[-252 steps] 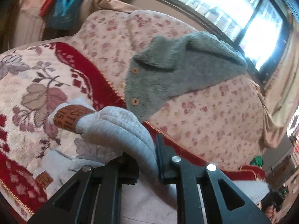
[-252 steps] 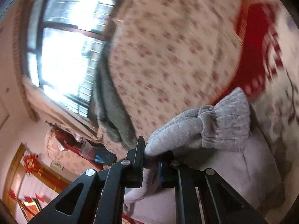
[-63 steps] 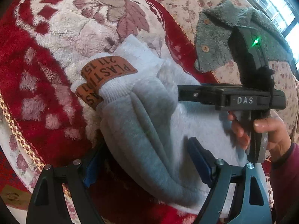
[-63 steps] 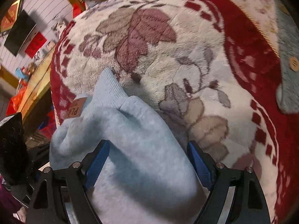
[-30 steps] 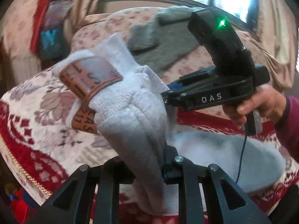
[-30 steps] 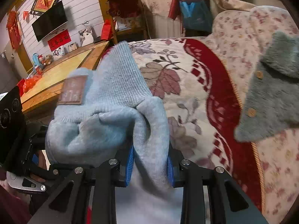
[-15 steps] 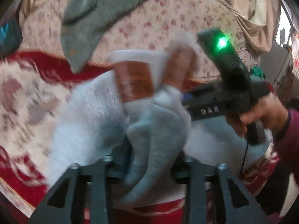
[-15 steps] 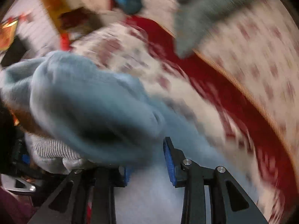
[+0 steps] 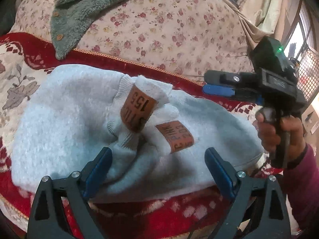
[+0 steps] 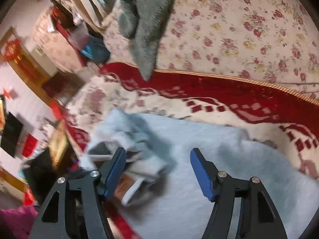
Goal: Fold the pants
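**Folded pants lie crosswise on the red blanket, both tools open**

We see the pants [image 9: 65,119], pale grey fleece, lying in a folded bundle on the red and cream flowered blanket [image 9: 24,59]. In the left wrist view their long axis runs left to right across the picture. The ribbed cuffs [image 9: 143,91] sit on top near the middle, bunched and tilted up, pointing toward the far side. Each cuff carries a brown patch [image 9: 137,109]; the lettering is only partly readable.

Our left gripper [image 9: 157,169] hovers at the near edge of the bundle, fingers spread wide and holding nothing. The right gripper [image 10: 157,169] is likewise wide open, with the fabric [image 10: 199,149] between and beyond its fingers. In the left wrist view we see it [image 9: 219,83] held by the right hand [image 9: 279,131] above the right end of the pants.

The right wrist view is blurred; the cuffs there are hard to make out. The near edge of the bundle is hidden behind the fingers.

Beyond the blanket lies a flowered cover [image 9: 169,23] with a grey-green fleece garment [image 9: 83,6] draped on it.
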`<act>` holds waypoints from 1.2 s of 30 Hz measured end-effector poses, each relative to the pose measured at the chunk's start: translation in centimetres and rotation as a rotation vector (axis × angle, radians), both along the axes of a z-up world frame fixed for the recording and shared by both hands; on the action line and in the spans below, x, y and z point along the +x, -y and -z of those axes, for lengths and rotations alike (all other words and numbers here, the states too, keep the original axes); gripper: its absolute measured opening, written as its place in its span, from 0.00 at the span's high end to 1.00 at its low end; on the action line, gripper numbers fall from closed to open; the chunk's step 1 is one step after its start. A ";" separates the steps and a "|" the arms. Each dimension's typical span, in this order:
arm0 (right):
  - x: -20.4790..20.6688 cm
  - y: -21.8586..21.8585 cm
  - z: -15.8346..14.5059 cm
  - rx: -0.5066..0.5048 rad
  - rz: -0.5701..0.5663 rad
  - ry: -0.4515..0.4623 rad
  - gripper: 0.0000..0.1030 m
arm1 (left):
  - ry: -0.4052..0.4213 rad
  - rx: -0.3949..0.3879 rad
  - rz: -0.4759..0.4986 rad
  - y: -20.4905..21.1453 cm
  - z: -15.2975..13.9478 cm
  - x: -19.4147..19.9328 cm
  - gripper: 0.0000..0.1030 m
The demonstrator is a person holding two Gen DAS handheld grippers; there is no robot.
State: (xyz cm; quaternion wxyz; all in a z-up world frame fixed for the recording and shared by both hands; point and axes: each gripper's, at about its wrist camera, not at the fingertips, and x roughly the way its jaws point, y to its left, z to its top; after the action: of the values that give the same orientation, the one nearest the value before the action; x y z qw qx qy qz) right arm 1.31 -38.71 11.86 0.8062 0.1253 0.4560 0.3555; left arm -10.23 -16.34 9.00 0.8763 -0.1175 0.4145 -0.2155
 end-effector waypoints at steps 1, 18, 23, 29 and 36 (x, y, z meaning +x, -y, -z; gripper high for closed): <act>-0.4 -0.6 -0.1 0.010 -0.026 -0.005 0.28 | -0.002 0.006 -0.009 -0.3 -0.3 -0.1 0.09; 1.8 -5.8 5.0 0.329 0.057 -0.266 0.78 | 0.061 0.194 -0.071 -0.1 0.1 3.2 0.56; 0.6 -3.7 3.5 0.325 0.039 -0.199 0.83 | 0.097 0.163 -0.037 0.1 -1.5 1.5 0.72; -1.1 -0.7 3.1 0.326 0.082 -0.153 0.83 | 0.249 0.296 -0.098 1.5 -3.8 -1.4 0.72; -1.3 1.7 4.8 0.361 0.171 -0.190 0.79 | 0.137 0.260 0.012 2.8 -0.8 -0.5 0.72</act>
State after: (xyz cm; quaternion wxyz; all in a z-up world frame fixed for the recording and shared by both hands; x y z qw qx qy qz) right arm -0.01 -40.36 7.06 0.7513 0.3386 0.4468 0.3483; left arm -10.72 -19.13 9.77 0.9091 0.0144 0.3789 -0.1727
